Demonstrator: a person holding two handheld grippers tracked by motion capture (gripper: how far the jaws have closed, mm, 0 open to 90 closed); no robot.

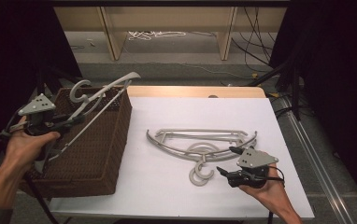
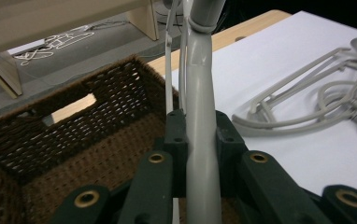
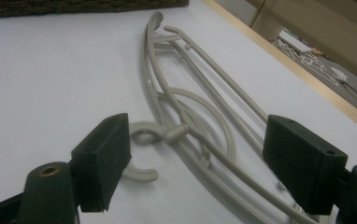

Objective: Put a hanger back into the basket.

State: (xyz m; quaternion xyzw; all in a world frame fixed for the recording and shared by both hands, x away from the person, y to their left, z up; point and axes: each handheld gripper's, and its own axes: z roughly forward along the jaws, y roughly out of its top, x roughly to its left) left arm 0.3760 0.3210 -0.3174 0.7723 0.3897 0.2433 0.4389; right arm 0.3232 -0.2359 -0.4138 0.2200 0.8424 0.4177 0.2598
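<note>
My left gripper (image 1: 75, 119) is shut on a grey plastic hanger (image 1: 103, 91) and holds it tilted over the brown wicker basket (image 1: 97, 154) at the table's left; the hanger's hook points back-left. In the left gripper view the jaws (image 2: 200, 127) clamp the hanger's arm (image 2: 199, 84) above the basket's inside (image 2: 74, 121). Two or more grey hangers (image 1: 200, 140) lie stacked on the white table (image 1: 167, 191), hooks toward the front. My right gripper (image 1: 226, 159) stands open just right of those hooks. In the right gripper view its jaws (image 3: 202, 144) straddle the stacked hangers (image 3: 190, 107) with nothing gripped.
A wooden strip (image 1: 190, 91) edges the table's far side. Beyond it stand wooden shelf legs (image 1: 111, 37) with cables (image 1: 155, 34) on the floor. Black curtains close off both sides. The basket's wall (image 3: 74, 7) shows at the top of the right gripper view.
</note>
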